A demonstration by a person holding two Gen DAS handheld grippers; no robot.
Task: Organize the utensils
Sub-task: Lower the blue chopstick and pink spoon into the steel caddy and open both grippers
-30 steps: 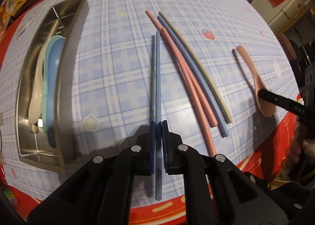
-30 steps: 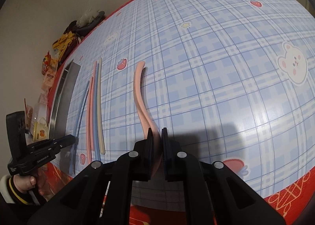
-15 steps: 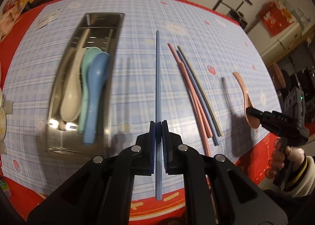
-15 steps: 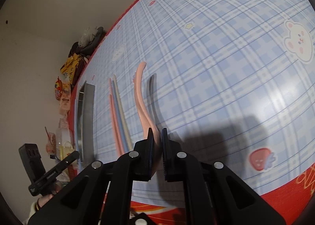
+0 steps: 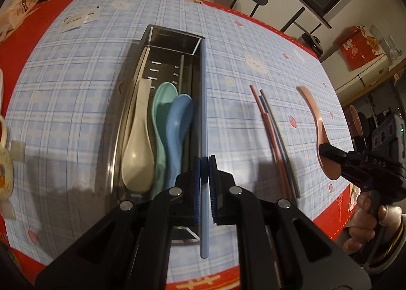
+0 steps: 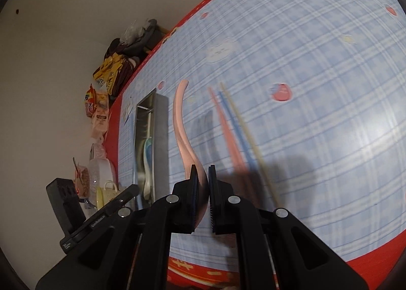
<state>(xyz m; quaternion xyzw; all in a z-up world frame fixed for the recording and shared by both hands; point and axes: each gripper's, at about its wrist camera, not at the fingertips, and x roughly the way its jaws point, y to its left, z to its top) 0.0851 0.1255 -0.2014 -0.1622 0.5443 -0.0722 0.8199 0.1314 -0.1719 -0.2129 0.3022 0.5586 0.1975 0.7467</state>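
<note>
Worktop (image 5: 228, 44): covered by a blue plaid cloth with a red border; carries all items listed below.
Tray (image 5: 175, 36): long steel caddy lying on the worktop, left of centre in the left wrist view; perforated floor visible at its far end; seen edge-on in the right wrist view (image 6: 161, 137).
Left gripper (image 5: 204, 181): fingers pinching a blue chopstick, pads closed on its lower part.
Right gripper (image 6: 201, 196): fingers pinching the bowl end of a pink spoon; also seen from the left wrist view at the right edge (image 5: 327, 151), held in a hand (image 5: 365, 221).
Cream spoon (image 5: 137, 153): in the tray, leftmost, bowl toward the camera.
Teal spoon (image 5: 162, 102): in the tray, beside the cream spoon.
Blue spoon (image 5: 177, 127): in the tray, overlapping the teal spoon on its right.
Pink spoon (image 5: 317, 117): clear of the tray, over the right part of the worktop, handle pointing away; whether it touches the cloth cannot be told. Right wrist view (image 6: 180, 122) shows the handle rising from the fingers.
Blue chopstick (image 5: 203, 125): held lengthwise along the tray's right wall, its far tip near the tray's far corner; whether it lies inside or over the wall cannot be told.
Loose chopsticks (image 5: 274, 137): pink, blue and olive sticks lying together on the cloth between tray and pink spoon; blurred in the right wrist view (image 6: 233, 137).
</note>
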